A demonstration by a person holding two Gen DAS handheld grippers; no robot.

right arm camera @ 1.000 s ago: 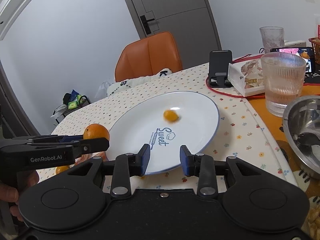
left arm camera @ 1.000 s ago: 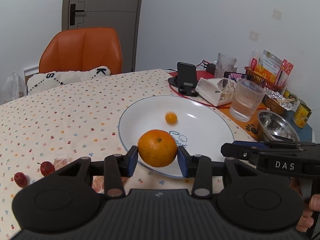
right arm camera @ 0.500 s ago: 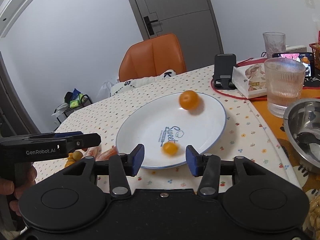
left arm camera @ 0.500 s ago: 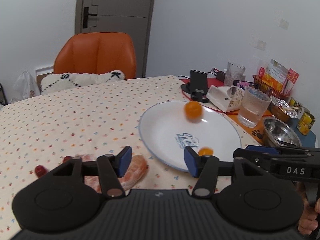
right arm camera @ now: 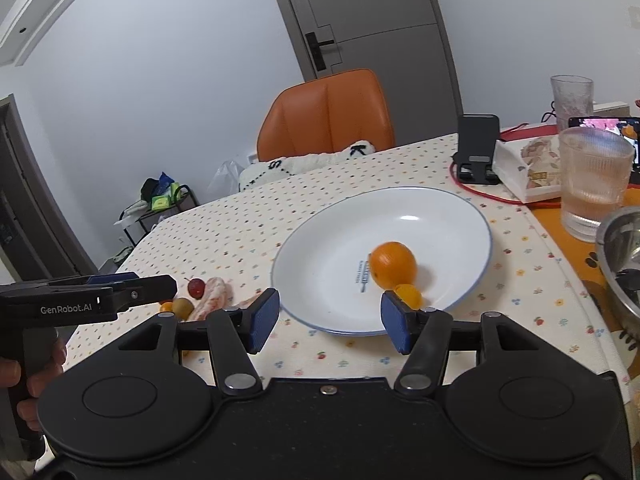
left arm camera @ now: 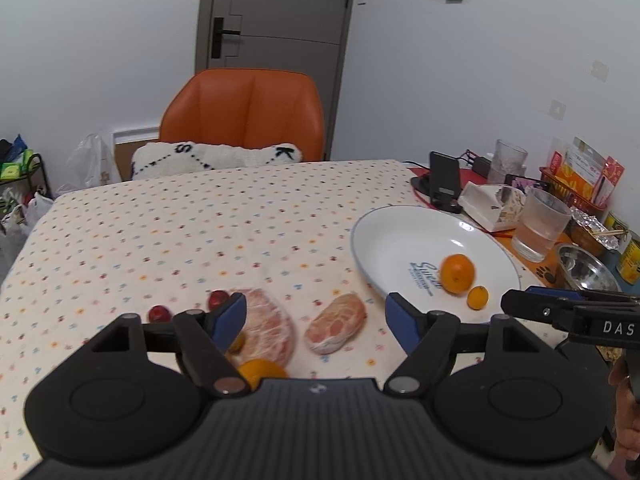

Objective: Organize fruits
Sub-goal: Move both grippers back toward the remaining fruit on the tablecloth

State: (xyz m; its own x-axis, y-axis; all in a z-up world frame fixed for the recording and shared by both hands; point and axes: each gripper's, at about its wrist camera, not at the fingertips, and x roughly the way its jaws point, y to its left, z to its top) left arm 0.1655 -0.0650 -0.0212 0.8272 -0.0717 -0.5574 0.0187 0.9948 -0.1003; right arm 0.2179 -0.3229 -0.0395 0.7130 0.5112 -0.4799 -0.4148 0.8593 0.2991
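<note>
My left tongs stand wide apart and empty now; a second ago they clamped the round orange mandarin, which has since rolled to rest on the white blue-rimmed plate, touching the small orange kumquat. Right tongs also apart, holding nothing, low over the plate's near rim. On the dotted counter just beyond my left tongs: two peeled pink pomelo wedges, two small red fruits. One fruit placed; those look next.
</note>
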